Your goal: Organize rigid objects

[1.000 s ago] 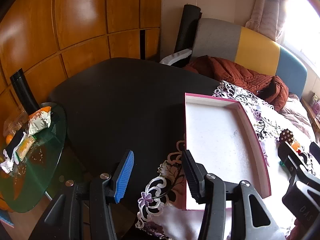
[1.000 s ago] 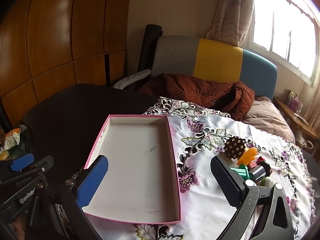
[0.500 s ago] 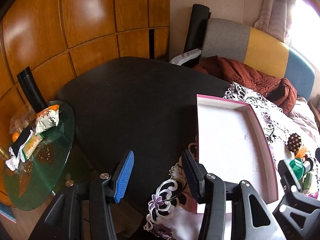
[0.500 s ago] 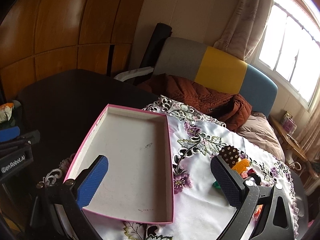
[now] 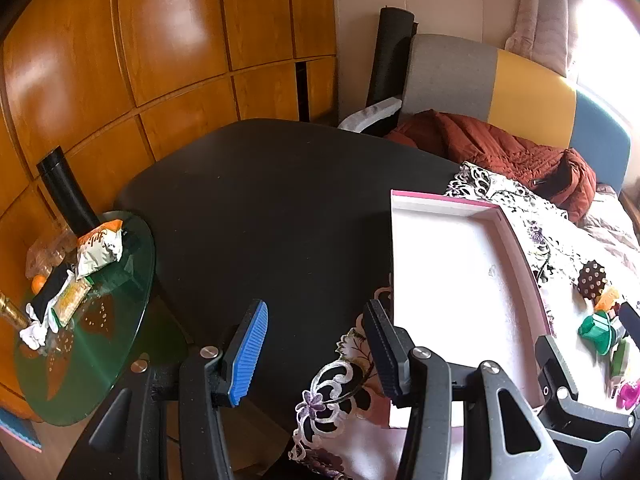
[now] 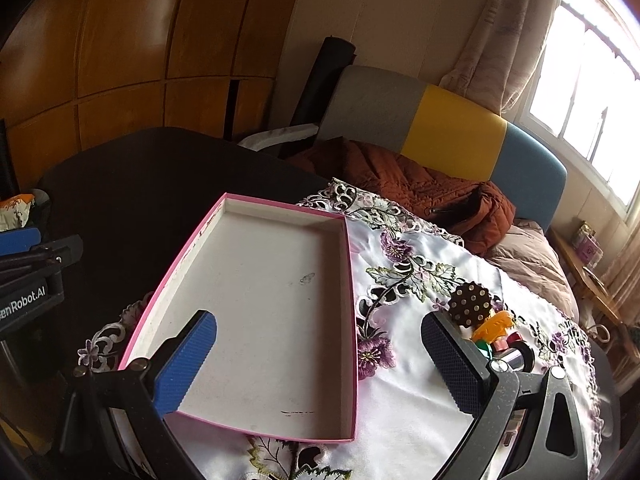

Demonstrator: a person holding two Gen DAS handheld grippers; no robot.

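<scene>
Tools both empty: we've got our left tool (image 5: 316,348) and right tool (image 6: 318,360) spread apart over the pink tray (image 6: 352,288).

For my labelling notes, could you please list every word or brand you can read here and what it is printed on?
"enRobot.AI": white print on the left gripper body, right wrist view; its first letter is cut off.
Snack bag on the glass side table: orange script, too blurred to read.
Nothing else is legible.
</scene>
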